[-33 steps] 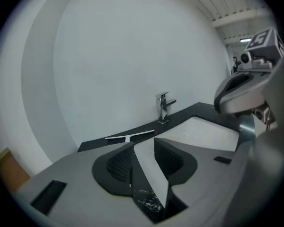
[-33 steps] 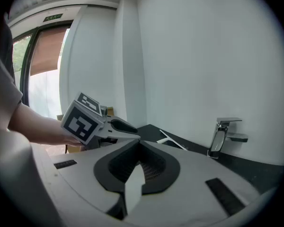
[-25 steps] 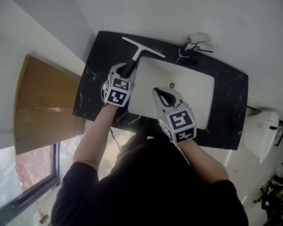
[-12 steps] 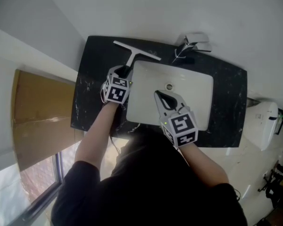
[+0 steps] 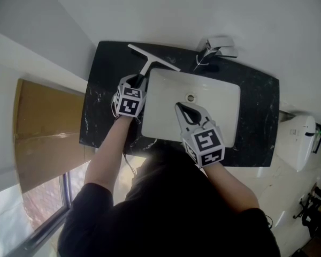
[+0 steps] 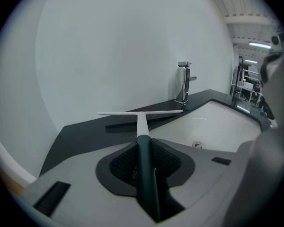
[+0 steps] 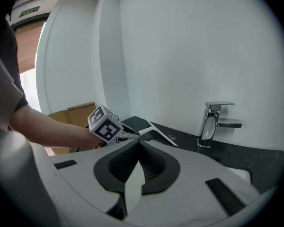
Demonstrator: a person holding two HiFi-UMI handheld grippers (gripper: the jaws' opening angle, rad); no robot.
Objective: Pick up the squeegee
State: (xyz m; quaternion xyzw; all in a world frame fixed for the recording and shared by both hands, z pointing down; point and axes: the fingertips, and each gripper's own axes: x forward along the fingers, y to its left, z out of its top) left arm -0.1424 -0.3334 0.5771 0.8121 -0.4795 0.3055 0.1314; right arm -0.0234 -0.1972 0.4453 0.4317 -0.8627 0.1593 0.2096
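Black marbled counter (image 5: 259,116) with a white basin (image 5: 219,122) sunk in it lies beneath me. Nearest, my right claw (image 5: 184,108) hangs over the basin, jaws pressed together with nothing in them. My left claw (image 6: 143,144) is clenched on the squeegee (image 6: 142,124). Its dark handle runs straight between my jaws, and the pale neck and long blade reach out over the counter's back left part, beside the basin's corner. Beyond the blade stands the chrome faucet (image 6: 183,86), then the plain white wall (image 6: 109,46). I judge the grasp made and the lift in hand; whether the blade has left the stone I cannot tell. The next move calls for a straight rise, grip firm, blade level and clear of faucet and wall.
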